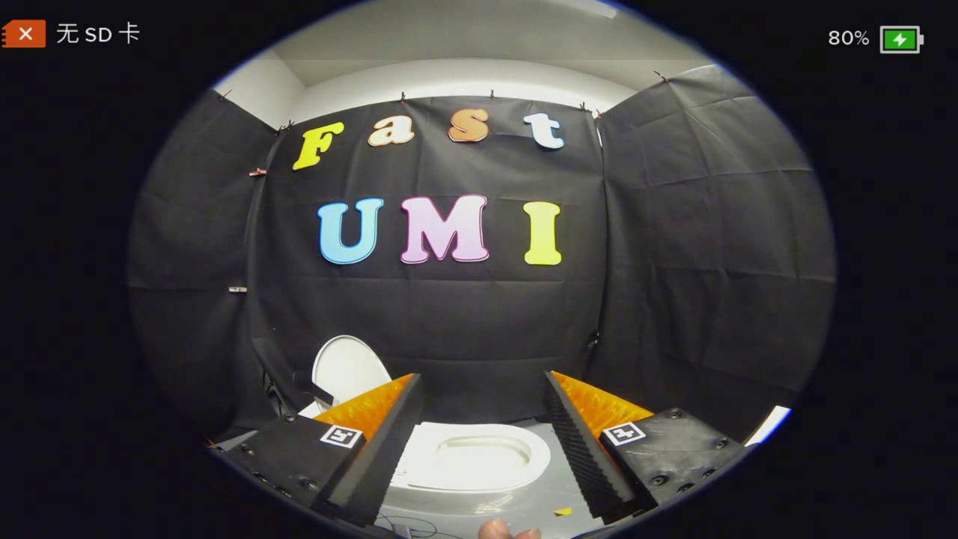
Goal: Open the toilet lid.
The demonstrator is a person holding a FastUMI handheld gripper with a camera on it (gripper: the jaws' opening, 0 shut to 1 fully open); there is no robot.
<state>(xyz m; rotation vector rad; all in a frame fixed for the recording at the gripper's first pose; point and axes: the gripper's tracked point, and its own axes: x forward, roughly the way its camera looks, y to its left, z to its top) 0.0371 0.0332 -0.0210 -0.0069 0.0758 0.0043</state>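
This is a staged recording booth, not a real bathroom: black cloth (pixel 673 247) hangs creased as walls on three sides, clipped along its top edge, with a plain pale wall and ceiling (pixel 464 45) rising above it. A white toilet (pixel 468 464) sits on a bare grey floor (pixel 554 494), its lid (pixel 346 370) standing upright, with loose thin cables (pixel 408 524) trailing nearby
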